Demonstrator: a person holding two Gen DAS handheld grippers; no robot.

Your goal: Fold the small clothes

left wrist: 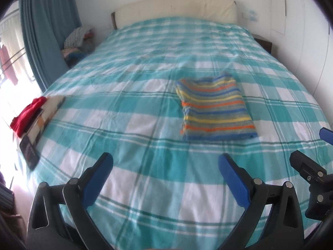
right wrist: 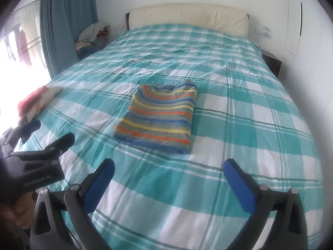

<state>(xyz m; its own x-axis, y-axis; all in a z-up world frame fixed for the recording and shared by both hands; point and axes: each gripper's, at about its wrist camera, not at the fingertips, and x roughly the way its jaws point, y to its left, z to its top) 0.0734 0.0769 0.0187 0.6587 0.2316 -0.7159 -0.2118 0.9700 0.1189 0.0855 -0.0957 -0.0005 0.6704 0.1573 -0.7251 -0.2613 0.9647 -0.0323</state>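
A striped garment [left wrist: 215,109] in orange, yellow, blue and grey lies folded into a rectangle on the teal-and-white checked bedspread [left wrist: 145,112]; it also shows in the right wrist view [right wrist: 160,117]. My left gripper [left wrist: 165,162] is open and empty, held above the bed short of the garment. My right gripper [right wrist: 168,167] is open and empty, also short of the garment. The right gripper shows at the right edge of the left wrist view [left wrist: 312,166]. The left gripper shows at the left of the right wrist view [right wrist: 50,135].
A red cloth [left wrist: 28,113] lies on a patterned item at the bed's left edge, with a dark phone [left wrist: 29,151] nearby. A pile of clothes [left wrist: 78,41] sits beside the bed by the teal curtain [left wrist: 45,31]. A cream headboard [left wrist: 177,8] is at the far end.
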